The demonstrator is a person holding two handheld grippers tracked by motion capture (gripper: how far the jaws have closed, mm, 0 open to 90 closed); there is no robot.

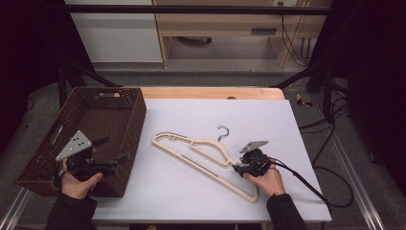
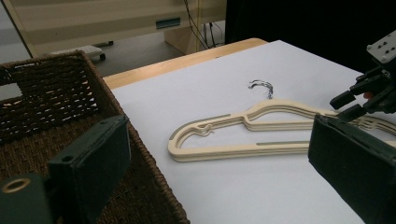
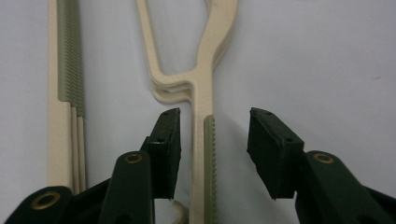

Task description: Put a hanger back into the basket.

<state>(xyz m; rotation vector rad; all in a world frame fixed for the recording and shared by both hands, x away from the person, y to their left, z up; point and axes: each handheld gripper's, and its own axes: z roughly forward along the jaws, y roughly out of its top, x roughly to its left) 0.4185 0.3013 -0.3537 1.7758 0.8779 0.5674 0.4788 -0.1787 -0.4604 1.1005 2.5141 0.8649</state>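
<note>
The right hand-held gripper (image 1: 238,167) sits low over the near right end of a stack of cream hangers (image 1: 201,153) lying flat on the white sheet that covers the desk (image 1: 268,120), the hooks (image 1: 223,132) pointing to the far side. Its jaws straddle one shoulder arm of the stack: the bar runs up between them with a gap on the right side and barely any on the left, so the pads (image 3: 168,144) do not yet pinch it. The right gripper view shows at least 2 or 3 hangers layered, and that is the main risk: a closing grip may catch only the top hanger, or clamp the layers unevenly, so that the rest slide off or fan apart on a lift. The bar also sits off-centre between the jaws, so closing may nudge the stack sideways across the smooth sheet. Held so far from the hooks, the long stack may droop and swing. The left hand-held gripper (image 1: 109,154) hovers over the near right part of the brown woven basket (image 1: 136,108) at the left of the desk, jaws spread and empty. The basket's visible interior appears empty.
</note>
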